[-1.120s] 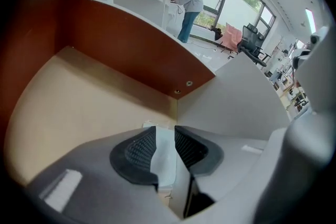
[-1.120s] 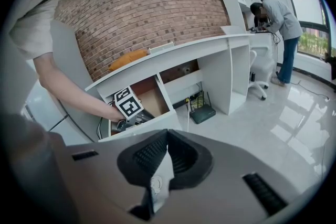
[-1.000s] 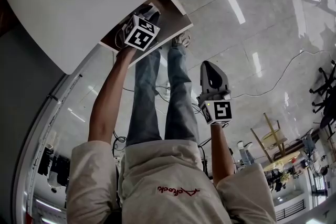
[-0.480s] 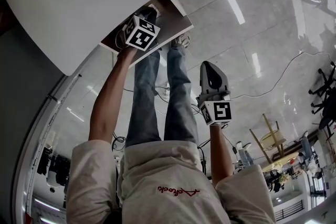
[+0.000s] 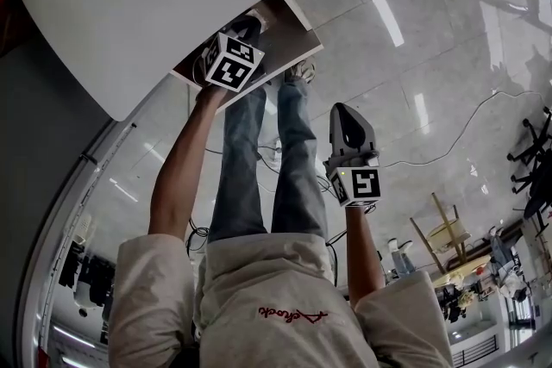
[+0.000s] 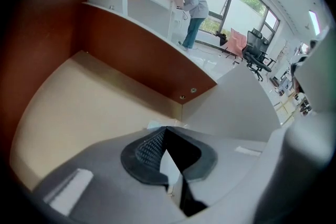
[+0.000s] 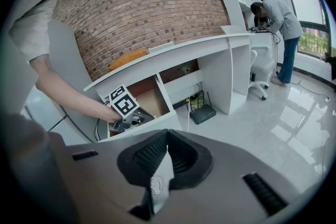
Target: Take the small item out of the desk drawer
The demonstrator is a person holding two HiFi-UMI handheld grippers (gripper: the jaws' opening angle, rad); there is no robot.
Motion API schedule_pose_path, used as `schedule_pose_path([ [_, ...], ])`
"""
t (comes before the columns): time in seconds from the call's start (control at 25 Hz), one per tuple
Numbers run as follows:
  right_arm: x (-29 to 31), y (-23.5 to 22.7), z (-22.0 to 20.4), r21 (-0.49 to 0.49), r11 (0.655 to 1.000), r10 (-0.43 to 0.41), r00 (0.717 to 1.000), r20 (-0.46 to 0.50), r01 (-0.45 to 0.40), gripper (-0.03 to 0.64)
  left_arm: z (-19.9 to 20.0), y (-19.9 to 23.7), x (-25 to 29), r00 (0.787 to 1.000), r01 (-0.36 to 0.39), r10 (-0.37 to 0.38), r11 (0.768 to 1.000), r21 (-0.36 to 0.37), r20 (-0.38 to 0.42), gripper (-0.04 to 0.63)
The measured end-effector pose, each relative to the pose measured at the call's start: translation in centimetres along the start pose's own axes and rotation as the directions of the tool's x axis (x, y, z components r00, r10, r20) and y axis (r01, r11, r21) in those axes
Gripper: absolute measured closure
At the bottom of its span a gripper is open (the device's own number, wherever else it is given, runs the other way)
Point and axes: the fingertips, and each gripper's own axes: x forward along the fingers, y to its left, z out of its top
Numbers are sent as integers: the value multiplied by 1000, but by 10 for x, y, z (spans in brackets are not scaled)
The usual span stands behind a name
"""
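Observation:
The desk drawer (image 5: 289, 28) stands pulled out, its pale wood floor (image 6: 79, 107) bare and its brown walls around it. My left gripper (image 5: 242, 24) reaches down into it near the front corner. Its jaws are together (image 6: 165, 129), and a small pale item (image 6: 158, 124) pokes out at their tips, pinched between the pads; its shape is mostly hidden. The right gripper view shows the left gripper (image 7: 124, 124) inside the drawer (image 7: 149, 99). My right gripper (image 5: 343, 109) hangs in the air over the floor, away from the desk, shut (image 7: 167, 131) with nothing in it.
The white desk top (image 5: 129, 4) runs above the drawer. My own legs (image 5: 259, 151) stand between the grippers. A black router (image 7: 202, 113) and cables lie under the desk. Another person (image 7: 278, 13) stands at a far desk; office chairs (image 6: 257, 50) are by the windows.
The left gripper's marker cube has tilted and shifted slightly inside the drawer. The right gripper has stayed where it was.

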Motion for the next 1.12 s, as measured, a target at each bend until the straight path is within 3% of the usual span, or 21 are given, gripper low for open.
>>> schedule_pose_path([
  [0.44, 7, 15, 7, -23, 999, 27, 999, 41, -26, 604, 14, -13, -52, 990, -30, 32, 999, -17, 134, 586],
  [0.84, 13, 21, 15, -40, 999, 26, 998, 55, -23, 604, 29, -27, -110, 960, -51, 66, 997, -59, 271, 586],
  [1.12, 12, 25, 28, -64, 998, 29, 997, 78, -24, 604, 30, -40, -142, 945, -61, 83, 995, -77, 318, 586],
])
